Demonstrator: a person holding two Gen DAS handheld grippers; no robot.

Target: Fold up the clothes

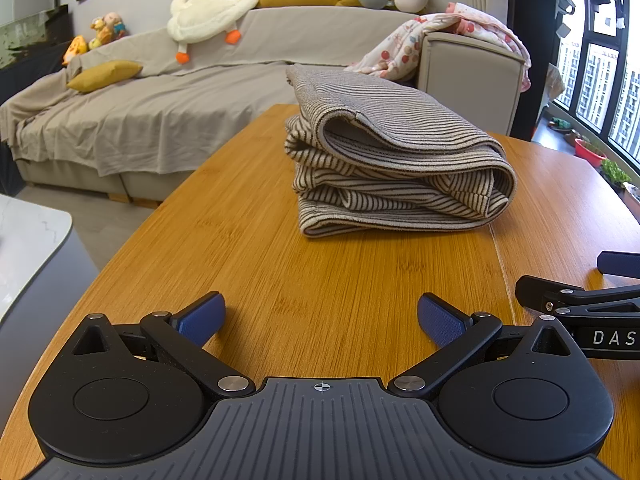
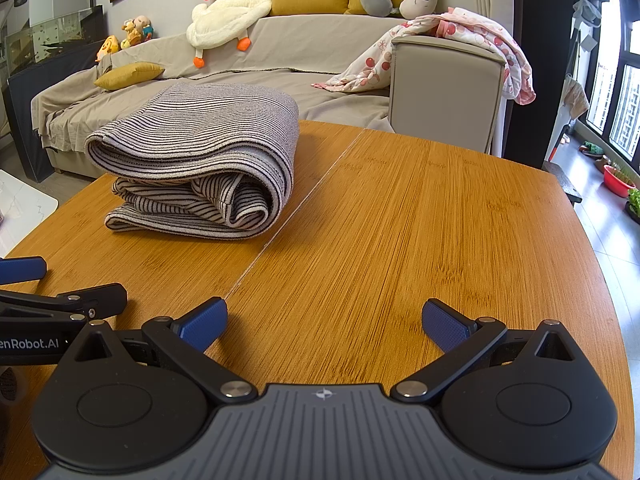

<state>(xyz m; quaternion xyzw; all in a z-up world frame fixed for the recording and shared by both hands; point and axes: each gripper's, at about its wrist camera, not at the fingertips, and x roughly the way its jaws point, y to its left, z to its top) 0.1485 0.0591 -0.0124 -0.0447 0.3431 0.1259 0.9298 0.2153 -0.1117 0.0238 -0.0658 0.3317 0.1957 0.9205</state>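
Observation:
A striped grey and cream garment (image 1: pixel 392 156) lies folded in a thick stack on the wooden table (image 1: pixel 320 280); it also shows in the right wrist view (image 2: pixel 200 164), to the left of the table seam. My left gripper (image 1: pixel 320 316) is open and empty, low over the table, well short of the stack. My right gripper (image 2: pixel 324 320) is open and empty, to the right of the stack and nearer than it. The right gripper's fingers (image 1: pixel 576 292) show at the right edge of the left wrist view; the left gripper's fingers (image 2: pixel 64 300) show at the left edge of the right wrist view.
A grey sofa (image 1: pixel 160 112) with yellow cushions, a plush goose (image 1: pixel 212 4) and a floral blanket (image 2: pixel 460 40) stands beyond the table. A white marble surface (image 1: pixel 28 240) lies left. Windows and a red basin (image 2: pixel 616 180) are right.

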